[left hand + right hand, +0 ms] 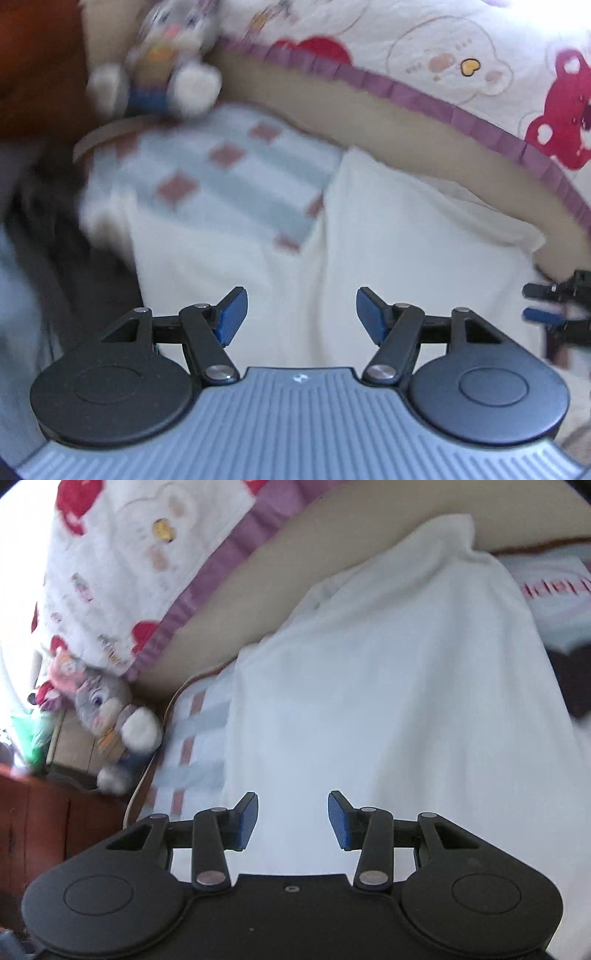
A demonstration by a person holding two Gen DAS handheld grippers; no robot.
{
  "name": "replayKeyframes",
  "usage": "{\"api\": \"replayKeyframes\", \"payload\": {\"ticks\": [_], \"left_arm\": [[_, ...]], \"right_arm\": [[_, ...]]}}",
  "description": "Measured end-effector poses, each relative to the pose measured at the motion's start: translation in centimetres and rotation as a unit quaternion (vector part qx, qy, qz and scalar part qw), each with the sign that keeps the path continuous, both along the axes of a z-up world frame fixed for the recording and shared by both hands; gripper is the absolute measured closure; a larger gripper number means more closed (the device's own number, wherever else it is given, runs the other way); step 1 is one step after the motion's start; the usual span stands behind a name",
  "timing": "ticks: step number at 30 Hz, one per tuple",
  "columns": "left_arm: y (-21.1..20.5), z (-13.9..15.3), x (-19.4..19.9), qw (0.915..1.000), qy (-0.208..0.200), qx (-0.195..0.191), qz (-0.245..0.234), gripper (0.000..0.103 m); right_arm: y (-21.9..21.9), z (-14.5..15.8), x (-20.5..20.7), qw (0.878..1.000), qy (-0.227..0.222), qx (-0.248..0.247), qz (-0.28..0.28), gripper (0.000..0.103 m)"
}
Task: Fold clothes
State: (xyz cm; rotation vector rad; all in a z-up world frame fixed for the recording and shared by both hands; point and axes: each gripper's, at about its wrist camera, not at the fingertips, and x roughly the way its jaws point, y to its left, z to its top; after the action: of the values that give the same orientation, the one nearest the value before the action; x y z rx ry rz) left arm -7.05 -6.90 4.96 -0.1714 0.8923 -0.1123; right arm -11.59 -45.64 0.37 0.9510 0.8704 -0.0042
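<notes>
Left wrist view: a blurred grey plush rabbit with white paws (155,70) sits at the far left edge of the bed, beyond a pale sheet with blue stripes and pink squares (221,173). Right of that sheet, directly under the left gripper (302,315), lies the white cloth garment (388,240), spread flat, apparently to give a smooth base for folding. This claw stands open and empty above the cloth, blue pads apart. Behind the garment runs a cartoon-bear quilt with purple trim (424,55). At the frame's right edge, over the garment's side, the right gripper (554,306) shows.

Right wrist view: the rabbit (110,720) again lies left of the garment (369,683), which fills the centre. The right gripper (291,819) hovers over it, jaws parted, holding nothing, likely between folds.
</notes>
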Motion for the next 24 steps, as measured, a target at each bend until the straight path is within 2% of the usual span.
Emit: {"api": "replayKeyframes", "payload": {"ticks": [4, 6, 7, 9, 10, 12, 13, 14, 16, 17, 20, 23, 24], "left_arm": [[-1.2, -0.2, -2.3, 0.9996, 0.009, -0.004, -0.026, 0.038], [-1.9, -0.2, -2.3, 0.9991, 0.027, -0.007, -0.031, 0.038], [-2.2, -0.3, -2.2, 0.9987, 0.036, -0.009, -0.035, 0.038], [-3.0, 0.0, -2.8, 0.9977, 0.037, -0.016, -0.054, 0.038], [-3.3, 0.1, -3.1, 0.9973, 0.035, -0.021, -0.062, 0.038], [-3.8, 0.3, -3.1, 0.9970, 0.030, -0.029, -0.065, 0.038], [-4.0, 0.3, -3.0, 0.9969, 0.028, -0.033, -0.066, 0.038], [-4.2, 0.2, -3.0, 0.9968, 0.026, -0.038, -0.066, 0.038], [-4.5, -0.3, -3.0, 0.9963, 0.022, -0.049, -0.068, 0.038], [-4.8, -0.8, -3.2, 0.9960, 0.023, -0.049, -0.071, 0.038], [-6.1, -2.6, -4.5, 0.9942, 0.030, -0.038, -0.096, 0.038], [-8.2, -4.4, -5.8, 0.9853, 0.041, -0.013, -0.165, 0.040], [-9.1, -4.8, -6.1, 0.9789, 0.038, 0.001, -0.201, 0.040]], "right_arm": [[2.8, 5.3, -2.3, 1.000, -0.010, -0.013, 0.014, 0.052], [3.2, 8.9, -2.4, 0.999, -0.012, -0.045, -0.004, 0.048], [3.1, 10.8, -2.5, 0.998, -0.011, -0.055, -0.016, 0.042], [2.5, 14.1, -0.8, 1.000, 0.008, -0.008, -0.015, 0.037], [2.4, 15.4, 0.0, 0.999, 0.028, 0.037, 0.002, 0.037], [1.6, 17.6, 1.6, 0.989, 0.076, 0.129, 0.007, 0.037], [1.8, 18.8, 2.4, 0.989, 0.089, 0.116, 0.000, 0.037], [2.2, 20.4, 3.5, 0.995, 0.089, 0.052, 0.007, 0.036], [2.9, 22.8, 5.0, 0.995, 0.073, -0.064, 0.021, 0.030], [3.0, 22.9, 5.4, 0.993, 0.058, -0.099, 0.029, 0.024], [2.1, 19.2, 4.2, 0.987, 0.010, -0.160, 0.026, 0.024], [0.4, 12.4, 0.4, 0.970, -0.023, -0.240, 0.015, 0.027], [-1.0, 10.3, -1.4, 0.971, -0.020, -0.238, -0.002, 0.027]]}}
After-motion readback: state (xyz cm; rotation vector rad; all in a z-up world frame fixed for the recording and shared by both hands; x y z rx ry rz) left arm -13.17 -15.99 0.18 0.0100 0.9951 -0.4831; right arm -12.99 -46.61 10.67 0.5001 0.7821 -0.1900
